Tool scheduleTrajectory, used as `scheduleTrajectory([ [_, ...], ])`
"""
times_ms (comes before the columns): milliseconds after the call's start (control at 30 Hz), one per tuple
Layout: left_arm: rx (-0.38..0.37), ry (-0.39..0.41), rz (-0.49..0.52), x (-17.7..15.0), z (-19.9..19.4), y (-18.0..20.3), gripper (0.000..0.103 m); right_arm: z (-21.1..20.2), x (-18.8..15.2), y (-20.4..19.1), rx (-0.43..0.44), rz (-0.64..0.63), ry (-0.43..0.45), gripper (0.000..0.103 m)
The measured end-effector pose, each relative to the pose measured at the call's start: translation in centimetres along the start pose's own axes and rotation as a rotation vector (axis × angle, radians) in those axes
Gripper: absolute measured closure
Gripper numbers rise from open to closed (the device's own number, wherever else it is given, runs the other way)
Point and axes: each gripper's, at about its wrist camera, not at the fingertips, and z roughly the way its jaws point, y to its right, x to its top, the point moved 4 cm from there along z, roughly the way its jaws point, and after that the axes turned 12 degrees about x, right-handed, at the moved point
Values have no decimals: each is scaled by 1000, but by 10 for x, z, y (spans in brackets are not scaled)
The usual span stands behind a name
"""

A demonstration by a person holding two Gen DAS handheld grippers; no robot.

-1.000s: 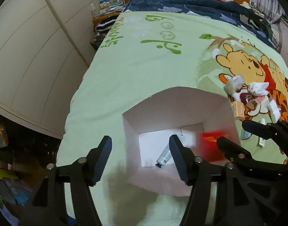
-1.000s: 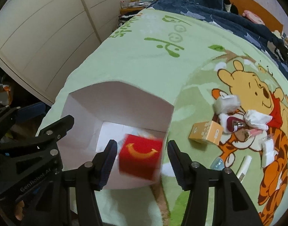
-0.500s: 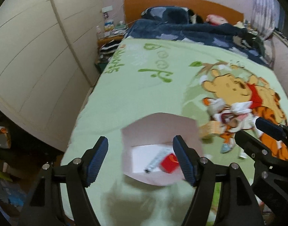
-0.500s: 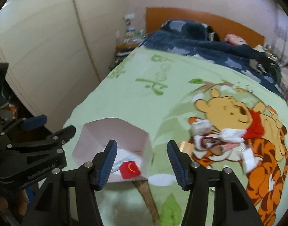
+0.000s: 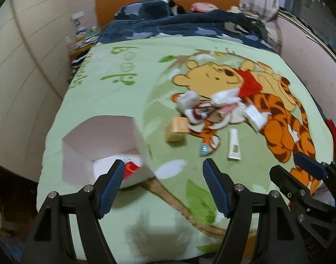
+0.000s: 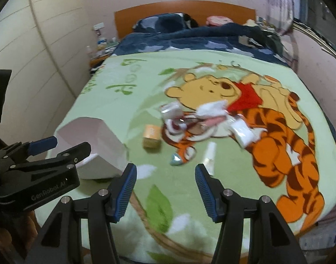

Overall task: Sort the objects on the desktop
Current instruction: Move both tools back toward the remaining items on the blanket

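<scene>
White open box (image 5: 102, 140) is sat on the green cartoon blanket (image 5: 115, 101) at roughly 9 o'clock of the loose pile, near the bed's foot-left corner. A red carton (image 5: 131, 168) is seen inside it already, partly hidden by a finger; anything else in the box can't be made out. Sorting is judged partly done. Still left out on the blanket: an orange carton (image 5: 177, 129) nearest the box, a small teal item (image 5: 204, 149), a white tube (image 5: 233, 144) at about 3 o'clock of the teal item, and a heap of white packets (image 5: 214, 105) at 12 o'clock of those, blurred so no count is given. Left gripper (image 5: 161, 187) is held over bare blanket just right of the box, jaws apart, nothing between them. Right gripper (image 6: 165, 189) is likewise held over bare blanket, jaws apart and empty, with the teal item and tube just ahead of it. Neither gripper is touching any object. Next pick is judged likely to be the teal item or the tube, being closest to the right gripper. Surface is soft fleece, so flat items may sink and be awkward to pinch. Room: a bed with an orange headboard (image 6: 183, 11), dark blue bedding (image 6: 189, 37) at the far end, pale panelled wardrobe (image 6: 36, 44) at 9 o'clock, a cluttered nightstand (image 6: 100, 48) in the far-left corner. Both views are motion-blurred.
</scene>
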Motion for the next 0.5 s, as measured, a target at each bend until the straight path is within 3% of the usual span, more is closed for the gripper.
scheduleTrajectory([
  [167,-27,5,67,-2,-4,36,29,-10,-8,25,-34,51,10,46],
  [500,-55,-35,109,-6,14,67,29,-5,-20,58,-69,112,-5,46],
])
